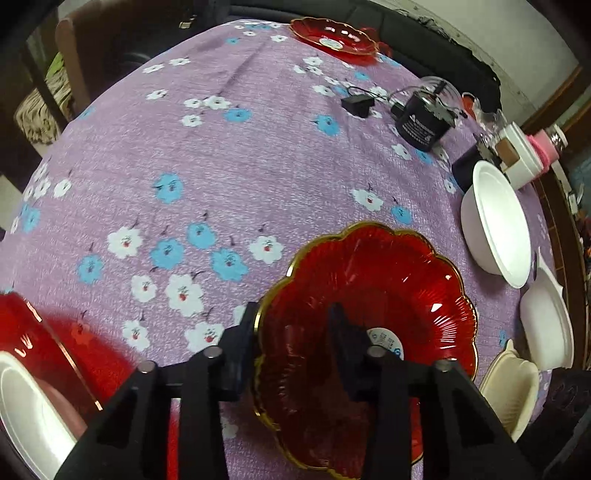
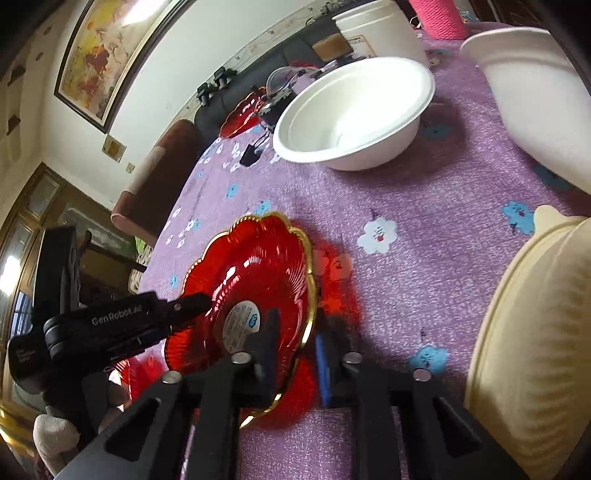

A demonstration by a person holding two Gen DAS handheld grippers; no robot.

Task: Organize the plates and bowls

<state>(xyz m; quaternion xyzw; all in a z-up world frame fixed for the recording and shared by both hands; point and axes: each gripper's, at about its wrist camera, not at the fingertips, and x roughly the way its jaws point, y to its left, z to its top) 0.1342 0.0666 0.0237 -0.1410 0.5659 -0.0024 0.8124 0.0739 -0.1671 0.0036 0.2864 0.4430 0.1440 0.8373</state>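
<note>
A red scalloped plate [image 1: 373,295] with a gold rim and a round label sits low in the left wrist view, over the purple flowered tablecloth [image 1: 221,166]. My left gripper [image 1: 291,347] is shut on its near rim, one finger outside and one inside the plate. In the right wrist view the same red plate [image 2: 255,280] is tilted, and my right gripper [image 2: 297,345] is shut on its gold edge. The left gripper [image 2: 201,301] shows there too, clamping the opposite rim. A second red plate [image 1: 332,37] lies at the table's far edge.
White bowls [image 1: 495,221] [image 1: 546,321] and a cream dish [image 1: 509,391] line the right side. Another red plate with a white bowl [image 1: 22,406] is at the bottom left. A black adapter [image 1: 421,122] with cables, a white tub [image 2: 376,33] and a pink cup [image 2: 443,18] stand further back.
</note>
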